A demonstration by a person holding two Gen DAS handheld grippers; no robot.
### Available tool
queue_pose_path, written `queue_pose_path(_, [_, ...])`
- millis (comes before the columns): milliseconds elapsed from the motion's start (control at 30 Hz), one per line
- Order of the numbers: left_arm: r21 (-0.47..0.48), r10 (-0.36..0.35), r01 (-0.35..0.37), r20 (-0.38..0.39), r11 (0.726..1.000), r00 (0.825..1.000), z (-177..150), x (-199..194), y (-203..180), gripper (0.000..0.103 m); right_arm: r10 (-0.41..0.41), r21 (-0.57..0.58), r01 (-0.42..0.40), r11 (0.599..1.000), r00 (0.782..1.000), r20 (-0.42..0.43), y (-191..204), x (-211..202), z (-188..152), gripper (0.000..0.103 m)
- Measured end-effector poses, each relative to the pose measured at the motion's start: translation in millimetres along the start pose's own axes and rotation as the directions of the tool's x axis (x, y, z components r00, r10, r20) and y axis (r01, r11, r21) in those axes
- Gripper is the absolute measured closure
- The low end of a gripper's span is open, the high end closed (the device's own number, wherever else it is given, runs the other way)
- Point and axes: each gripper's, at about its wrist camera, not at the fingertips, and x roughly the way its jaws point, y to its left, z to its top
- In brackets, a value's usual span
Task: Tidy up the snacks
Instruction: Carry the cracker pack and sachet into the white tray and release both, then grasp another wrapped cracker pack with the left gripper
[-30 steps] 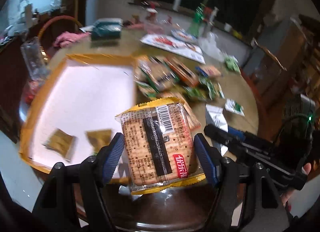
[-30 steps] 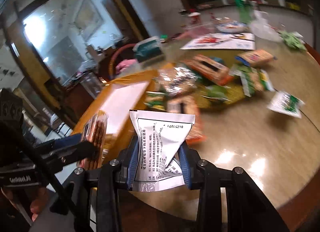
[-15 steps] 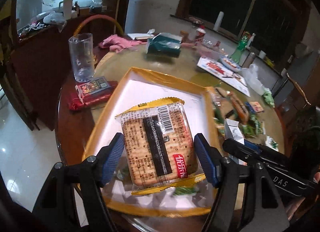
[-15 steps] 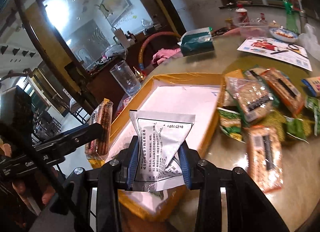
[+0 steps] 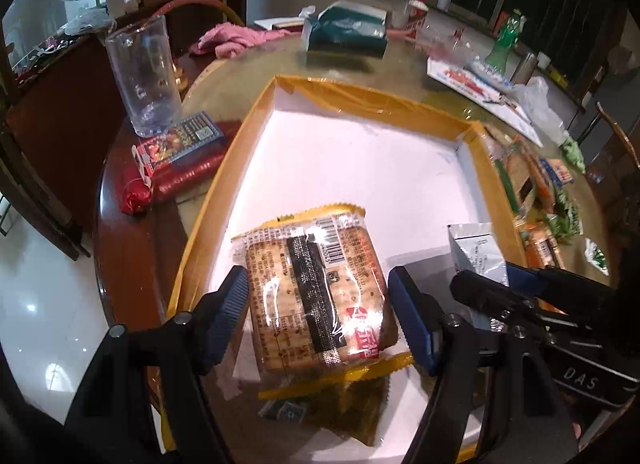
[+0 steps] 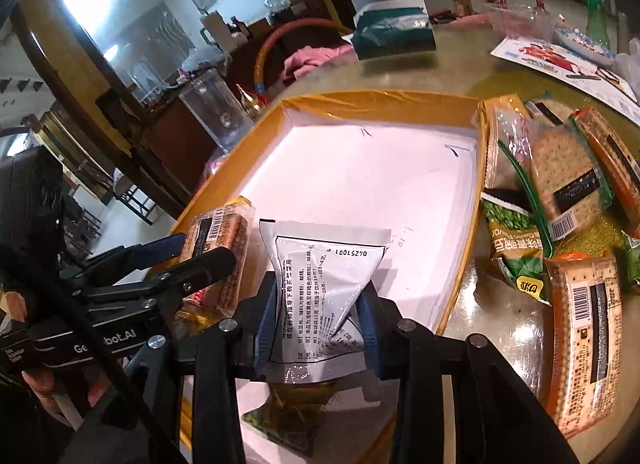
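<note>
My left gripper (image 5: 318, 314) is shut on a yellow-edged cracker pack (image 5: 316, 288) and holds it over the near end of the yellow tray (image 5: 384, 102) with a white floor. My right gripper (image 6: 318, 318) is shut on a silver-white sachet (image 6: 326, 264), also over the tray's near end (image 6: 384, 98). The sachet (image 5: 476, 252) and right gripper show at the right of the left wrist view; the cracker pack (image 6: 222, 252) shows at the left of the right wrist view. Small dark packets (image 5: 340, 404) lie on the tray floor under the grippers.
A pile of snack packs (image 6: 560, 192) lies on the round table right of the tray. Left of the tray stand a clear glass (image 5: 142, 76) and a red pack (image 5: 176, 162). A teal tissue pack (image 5: 346, 34), pink cloth and a leaflet lie farther back.
Both grippers moved closer over the tray and lower, still holding their packs. The tray floor now fills more of both views.
</note>
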Motion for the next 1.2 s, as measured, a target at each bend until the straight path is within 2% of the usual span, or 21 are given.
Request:
queue_pose_path(200, [0.024,0.019,-0.019,-0.024,1.0,1.0,-0.5,7.0,-0.4,0.03,-0.015,-0.003,0.015,1.0,1.0,-0.012,2.0,2.8,-1.4,0.062])
queue_pose_path(400, [-0.021,-0.046,0.045,-0.054,0.999,0.997,3.8,10.9,9.9,0.03,-0.025,-0.01,0.025,1.0,1.0,-0.012,5.3,4.0,-1.2,0.057])
queue_pose_path(433, [-0.039,-0.067,0.065,-0.053,0.997,0.996,4.2,9.5,12.9,0.029,-0.018,-0.006,0.018,1.0,1.0,-0.011,4.9,3.0,-1.5,0.055])
queue_pose_path(500, [-0.108,-0.121,0.118,-0.024,0.987,0.992,4.3,3.3,22.0,0.021,0.004,0.006,-0.004,1.0,1.0,0.009,3.5,-1.8,-2.2,0.048])
queue_pose_path(533, [-0.137,-0.135,0.133,-0.005,0.982,0.991,4.3,0.4,25.9,0.015,0.023,0.007,-0.023,1.0,0.999,0.031,2.3,-6.8,-2.9,0.036])
queue_pose_path(567, [-0.16,-0.139,0.139,0.011,0.977,0.99,4.5,-1.7,28.0,0.014,0.027,0.01,-0.027,1.0,0.998,0.05,1.2,-12.4,-3.4,0.03])
queue_pose_path(667, [-0.181,-0.114,0.115,0.016,0.977,0.993,5.6,-9.4,25.9,0.014,0.041,0.006,-0.041,0.999,0.997,0.071,-0.7,-25.2,-4.1,0.03])
queue_pose_path(700, [-0.181,-0.105,0.112,0.044,0.977,0.993,4.9,-17.1,23.3,0.014,0.045,0.009,-0.045,0.999,0.996,0.077,-1.8,-29.6,-4.3,0.03])
queue_pose_path(800, [-0.147,-0.069,0.091,0.147,0.985,0.987,-4.8,-52.2,1.4,0.014,0.069,0.01,-0.07,0.997,0.991,0.118,-6.9,-52.2,-8.8,0.03])
queue_pose_path(900, [-0.082,-0.063,0.081,0.193,0.993,0.979,-20.4,-75.0,-31.7,0.014,0.074,0.015,-0.077,0.997,0.983,0.169,-19.5,-81.0,-23.1,0.03])
queue_pose_path(967, [-0.051,-0.084,0.095,0.188,0.994,0.979,-32.5,-81.0,-56.4,0.014,0.08,0.04,-0.089,0.995,0.979,0.188,-34.9,-98.1,-38.5,0.03])
queue_pose_path(1100, [0.032,-0.16,0.158,0.106,0.987,0.981,-55.3,-77.6,-115.8,0.014,0.061,0.12,-0.085,0.989,0.98,0.189,-74.2,-124.1,-74.1,0.03])
queue_pose_path(1200, [0.109,-0.167,0.16,0.058,0.981,0.984,-64.5,-68.7,-157.2,0.014,0.036,0.174,-0.07,0.982,0.981,0.192,-104.3,-142.4,-99.7,0.03])
